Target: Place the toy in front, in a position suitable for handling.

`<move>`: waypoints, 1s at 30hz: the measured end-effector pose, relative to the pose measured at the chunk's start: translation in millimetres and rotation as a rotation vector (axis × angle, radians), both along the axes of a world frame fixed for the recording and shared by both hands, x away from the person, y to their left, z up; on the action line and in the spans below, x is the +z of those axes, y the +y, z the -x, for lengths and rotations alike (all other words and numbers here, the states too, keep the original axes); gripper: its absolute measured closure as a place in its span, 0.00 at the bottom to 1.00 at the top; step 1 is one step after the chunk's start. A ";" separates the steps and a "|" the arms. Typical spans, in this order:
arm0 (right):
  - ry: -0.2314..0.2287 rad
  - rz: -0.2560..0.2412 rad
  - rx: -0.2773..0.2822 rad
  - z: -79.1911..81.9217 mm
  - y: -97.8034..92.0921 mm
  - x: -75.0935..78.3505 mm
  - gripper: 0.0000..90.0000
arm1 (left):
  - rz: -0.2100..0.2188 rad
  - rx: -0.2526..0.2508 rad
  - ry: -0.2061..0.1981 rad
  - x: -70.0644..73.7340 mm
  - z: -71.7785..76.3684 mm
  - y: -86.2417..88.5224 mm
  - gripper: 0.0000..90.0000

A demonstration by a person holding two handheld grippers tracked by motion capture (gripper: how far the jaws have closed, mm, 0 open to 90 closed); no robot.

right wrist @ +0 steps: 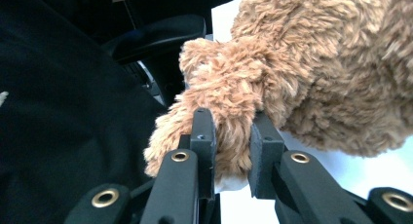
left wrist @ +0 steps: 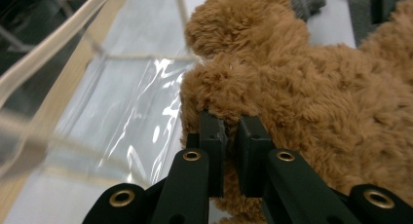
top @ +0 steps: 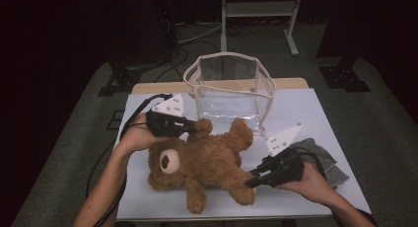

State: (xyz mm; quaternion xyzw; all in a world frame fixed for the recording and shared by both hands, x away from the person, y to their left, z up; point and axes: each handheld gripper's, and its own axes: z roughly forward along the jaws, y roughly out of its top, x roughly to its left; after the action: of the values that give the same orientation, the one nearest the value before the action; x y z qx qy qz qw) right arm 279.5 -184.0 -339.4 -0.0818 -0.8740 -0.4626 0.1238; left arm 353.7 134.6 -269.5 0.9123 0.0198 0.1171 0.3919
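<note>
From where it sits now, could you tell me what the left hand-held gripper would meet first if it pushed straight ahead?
The teddy bear: the left hand-held gripper already pinches its fur.

Teddy bear (top: 207,158) lies before the bag (top: 229,86) — cloth (top: 325,163) at its right.

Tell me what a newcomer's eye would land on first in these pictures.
First the big brown teddy bear lying across the middle of the white table, pinched at two limbs: the left gripper is clamped on fur at one paw, the right gripper on a leg at the near side. Next, the clear bag standing open just behind the bear, and a grey cloth by the right hand.
</note>
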 end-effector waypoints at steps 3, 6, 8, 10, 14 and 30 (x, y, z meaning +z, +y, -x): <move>0.012 0.004 -0.018 1.5 -15.6 -2.3 0.84 | -0.009 -0.023 0.007 -2.1 -2.5 -15.5 0.93; 0.017 0.029 -0.052 3.9 -38.8 -9.8 0.84 | -0.041 -0.067 0.034 -12.0 -10.3 -40.6 0.93; 0.038 0.039 -0.071 3.6 -49.9 -16.4 0.83 | -0.052 -0.086 0.046 -22.1 -15.1 -55.0 0.93; 0.050 0.065 -0.096 2.5 -61.2 -25.3 0.83 | -0.072 -0.100 0.053 -33.7 -19.7 -67.7 0.93; 0.057 0.143 -0.145 -2.4 -76.5 -51.0 0.83 | -0.077 -0.129 0.073 -52.9 -26.8 -85.2 0.92; 0.030 0.116 -0.247 2.1 -102.2 -58.1 0.47 | -0.034 -0.088 0.070 -53.4 -14.4 -59.9 0.52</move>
State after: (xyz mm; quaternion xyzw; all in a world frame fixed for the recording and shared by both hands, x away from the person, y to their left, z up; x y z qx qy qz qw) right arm 277.4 -286.2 -397.5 -0.2027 -0.8807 -0.4217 0.0739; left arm 368.1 74.6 -322.9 0.9224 -0.0087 0.0679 0.3801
